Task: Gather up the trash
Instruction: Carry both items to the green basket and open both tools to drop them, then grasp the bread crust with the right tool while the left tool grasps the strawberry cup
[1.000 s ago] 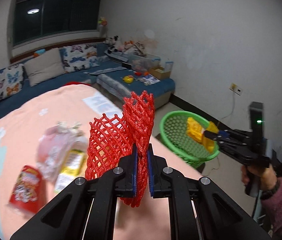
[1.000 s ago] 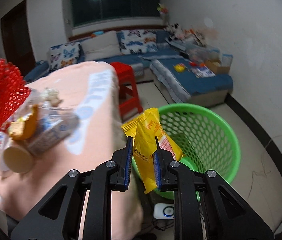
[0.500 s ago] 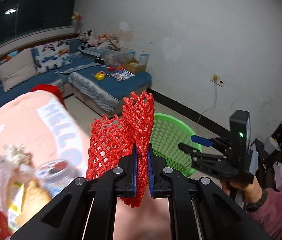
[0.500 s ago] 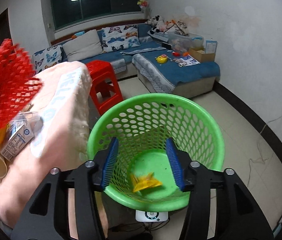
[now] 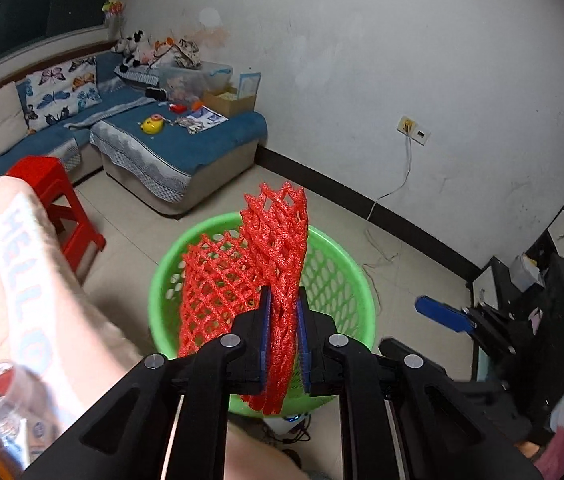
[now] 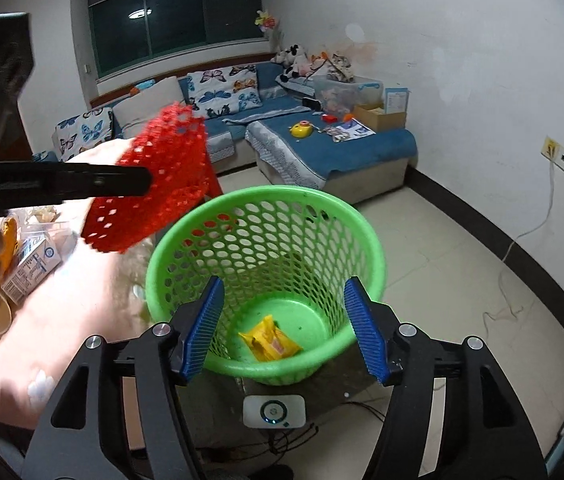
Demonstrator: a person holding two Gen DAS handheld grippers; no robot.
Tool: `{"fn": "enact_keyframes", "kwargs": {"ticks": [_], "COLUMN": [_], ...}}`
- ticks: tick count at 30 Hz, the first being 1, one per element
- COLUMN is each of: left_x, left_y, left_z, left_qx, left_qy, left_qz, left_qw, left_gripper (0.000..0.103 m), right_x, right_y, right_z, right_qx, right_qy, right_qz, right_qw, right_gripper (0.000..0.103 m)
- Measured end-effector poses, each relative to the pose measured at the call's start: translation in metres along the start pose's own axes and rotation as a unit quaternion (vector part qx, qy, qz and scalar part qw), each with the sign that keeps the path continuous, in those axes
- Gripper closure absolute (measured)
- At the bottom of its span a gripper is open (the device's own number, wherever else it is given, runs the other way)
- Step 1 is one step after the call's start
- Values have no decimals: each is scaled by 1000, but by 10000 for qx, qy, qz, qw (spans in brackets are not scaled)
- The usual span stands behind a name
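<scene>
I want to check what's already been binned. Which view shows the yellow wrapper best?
The right wrist view: the yellow snack wrapper lies in plain sight on the floor of the green mesh basket. In the left wrist view, the red foam net hides the basket's inside.

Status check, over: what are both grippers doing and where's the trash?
Left hand-held gripper shut on red foam mesh sleeve, above green plastic basket. Right hand-held gripper open, empty. Yellow snack wrapper in basket. Nothing blocking the opening.
</scene>
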State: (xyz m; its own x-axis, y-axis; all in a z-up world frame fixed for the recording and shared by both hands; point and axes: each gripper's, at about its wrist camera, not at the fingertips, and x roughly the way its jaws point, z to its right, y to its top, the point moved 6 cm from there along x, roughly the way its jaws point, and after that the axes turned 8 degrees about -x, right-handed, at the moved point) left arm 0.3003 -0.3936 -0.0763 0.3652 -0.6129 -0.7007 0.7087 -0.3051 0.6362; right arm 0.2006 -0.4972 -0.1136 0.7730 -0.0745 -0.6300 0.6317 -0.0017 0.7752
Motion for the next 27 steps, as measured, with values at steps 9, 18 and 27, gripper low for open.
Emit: {"fn": "enact_keyframes", "kwargs": {"ticks": [9, 18, 27], "left_x": [15, -51, -148], "left_y": [-2, -22, -64], "left_z": [8, -17, -85], "left_qx": [-8, -302, -1042], "left_qy": [-93, 302, 1054], "left_qz": [22, 416, 891], "left_qw": [10000, 9982, 9849], "left_gripper": [51, 50, 45], "right_x": [-10, -30, -42], "right_y": [-13, -6, 15], "right_z": [7, -17, -82], "right_qx": [-8, -128, -294], "right_qy": [-107, 86, 860], "right_qz": [4, 156, 305], "right_qw": [9999, 9998, 9954], "right_gripper": [38, 35, 29]}}
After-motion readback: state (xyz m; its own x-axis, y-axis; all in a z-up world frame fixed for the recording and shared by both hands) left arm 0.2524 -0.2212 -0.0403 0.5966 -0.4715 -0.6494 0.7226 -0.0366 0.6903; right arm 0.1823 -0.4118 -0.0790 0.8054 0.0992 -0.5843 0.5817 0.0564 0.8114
